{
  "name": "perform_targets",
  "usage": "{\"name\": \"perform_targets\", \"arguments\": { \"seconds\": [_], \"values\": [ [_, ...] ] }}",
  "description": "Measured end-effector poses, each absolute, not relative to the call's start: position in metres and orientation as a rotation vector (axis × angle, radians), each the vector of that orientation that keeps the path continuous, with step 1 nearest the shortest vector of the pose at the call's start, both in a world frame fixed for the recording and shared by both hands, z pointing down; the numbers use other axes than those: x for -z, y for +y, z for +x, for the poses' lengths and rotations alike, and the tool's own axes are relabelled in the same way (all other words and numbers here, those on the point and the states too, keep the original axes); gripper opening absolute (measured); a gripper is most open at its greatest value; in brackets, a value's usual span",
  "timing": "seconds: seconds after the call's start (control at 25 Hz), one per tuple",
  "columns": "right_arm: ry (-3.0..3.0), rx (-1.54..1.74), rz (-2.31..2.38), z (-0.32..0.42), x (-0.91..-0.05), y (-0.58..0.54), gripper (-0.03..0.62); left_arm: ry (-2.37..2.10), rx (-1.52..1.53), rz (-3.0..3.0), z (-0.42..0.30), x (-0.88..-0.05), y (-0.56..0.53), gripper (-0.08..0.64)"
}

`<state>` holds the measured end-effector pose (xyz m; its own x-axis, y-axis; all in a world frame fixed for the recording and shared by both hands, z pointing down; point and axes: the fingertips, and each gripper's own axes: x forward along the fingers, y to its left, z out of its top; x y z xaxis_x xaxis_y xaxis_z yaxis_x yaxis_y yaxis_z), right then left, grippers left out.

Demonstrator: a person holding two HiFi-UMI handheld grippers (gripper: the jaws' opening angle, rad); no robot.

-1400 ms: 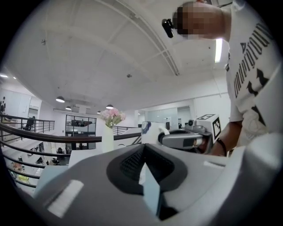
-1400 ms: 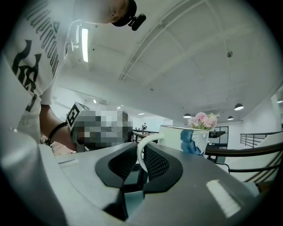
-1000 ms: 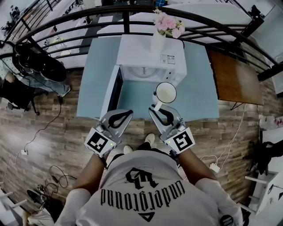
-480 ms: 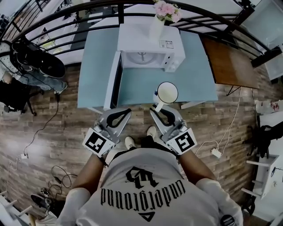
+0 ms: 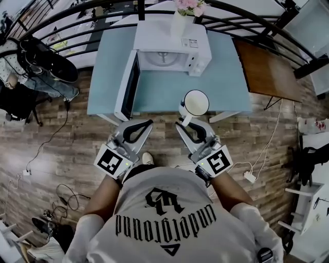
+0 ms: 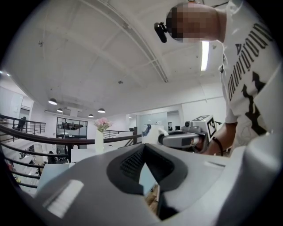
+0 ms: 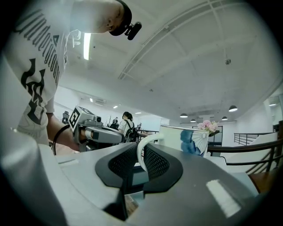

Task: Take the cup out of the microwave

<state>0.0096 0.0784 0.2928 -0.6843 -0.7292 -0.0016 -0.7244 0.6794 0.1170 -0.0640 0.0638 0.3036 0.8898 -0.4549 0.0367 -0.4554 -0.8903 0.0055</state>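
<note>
The white cup [image 5: 196, 104], with a blue pattern on its side [image 7: 185, 139], hangs over the front edge of the blue table [image 5: 164, 95]. My right gripper [image 5: 182, 123] is shut on the cup's handle [image 7: 142, 148], which stands pinched between the pads. The white microwave [image 5: 172, 43] sits at the table's far side, its door [image 5: 127, 87] swung open toward me on the left. My left gripper [image 5: 149, 124] hovers beside the door's outer end, its tips touching with nothing between them [image 6: 143, 146]. Both grippers point level at the microwave.
A vase of pink flowers [image 5: 181, 15] stands on the microwave. A dark railing [image 5: 61, 23] curves behind the table. A brown table [image 5: 267, 67] stands to the right. A person sits at the far left [image 5: 20, 97]. Cables lie on the wooden floor [image 5: 46, 154].
Both grippers have drawn back from the microwave toward me. The cup came along in the right gripper, from mid-table to the front edge.
</note>
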Motion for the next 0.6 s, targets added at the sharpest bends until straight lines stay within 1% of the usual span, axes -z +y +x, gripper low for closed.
{"name": "perform_targets", "arguments": {
  "seconds": [0.6],
  "values": [
    [-2.890,0.106,1.095,0.113,-0.307,0.188,0.049,-0.850,-0.041,3.004,0.029,-0.306,0.171,0.051]
  ]
}}
